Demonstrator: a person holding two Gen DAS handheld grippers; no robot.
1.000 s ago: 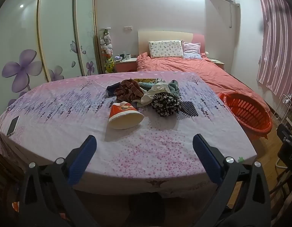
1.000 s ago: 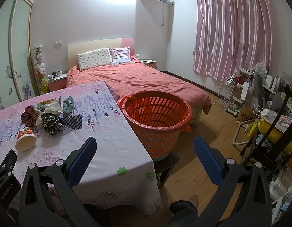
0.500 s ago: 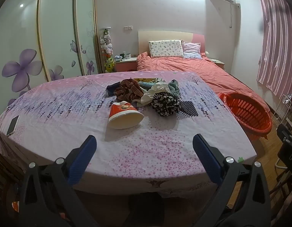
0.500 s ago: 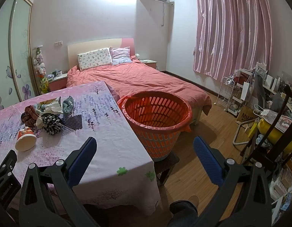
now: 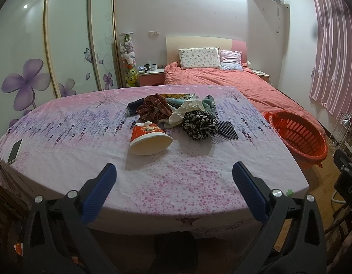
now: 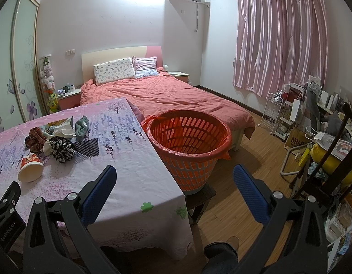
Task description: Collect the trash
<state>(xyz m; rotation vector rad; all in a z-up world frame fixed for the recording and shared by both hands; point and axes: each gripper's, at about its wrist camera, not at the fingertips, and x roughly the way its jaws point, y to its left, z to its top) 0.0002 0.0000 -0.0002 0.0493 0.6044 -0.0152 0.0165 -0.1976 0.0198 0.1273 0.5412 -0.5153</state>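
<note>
Left gripper and right gripper both spread wide, empty. Tipped paper cup lies mid-frame beside the rubbish pile; orange basket stands centre-frame off the table edge. Risk, judged: the cup's thin wall may crush or roll under a pinch.

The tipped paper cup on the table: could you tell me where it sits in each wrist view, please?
Left wrist: paper cup centre, just ahead of the open jaws.
Right wrist: far left, near the table edge.
Shared landmark: orange basket.
</note>
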